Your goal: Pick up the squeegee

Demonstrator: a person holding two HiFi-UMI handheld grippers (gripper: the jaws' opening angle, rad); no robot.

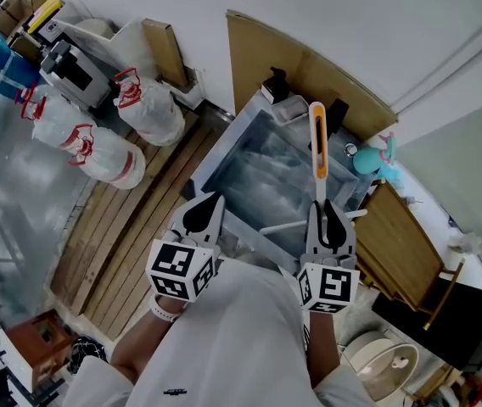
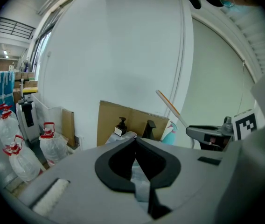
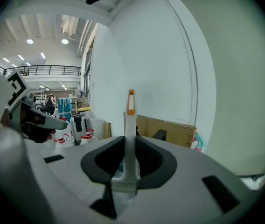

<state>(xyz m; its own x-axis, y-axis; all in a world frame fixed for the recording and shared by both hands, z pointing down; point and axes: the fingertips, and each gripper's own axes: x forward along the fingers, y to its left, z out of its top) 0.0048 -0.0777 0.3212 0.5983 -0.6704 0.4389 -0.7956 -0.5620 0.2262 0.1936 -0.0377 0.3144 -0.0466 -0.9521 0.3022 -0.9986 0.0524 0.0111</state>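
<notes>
The squeegee (image 1: 317, 147) has a white handle with an orange end that points away from me, over a steel sink (image 1: 224, 155). My right gripper (image 1: 325, 209) is shut on the handle near the blade end. In the right gripper view the handle (image 3: 130, 111) rises straight up between the black pads (image 3: 147, 158). My left gripper (image 1: 198, 217) hovers at the sink's near left rim, shut and empty; its tips (image 2: 133, 143) meet. The left gripper view also catches the squeegee's handle (image 2: 170, 107) and the right gripper (image 2: 208, 132).
Cardboard sheets (image 1: 309, 70) lean on the white wall behind the sink, with a black pump bottle (image 1: 275, 85) and a teal toy (image 1: 375, 158) at the back rim. Water jugs in bags (image 1: 143, 108) stand to the left on wooden planks (image 1: 135, 223). A wooden table (image 1: 402, 244) is on the right.
</notes>
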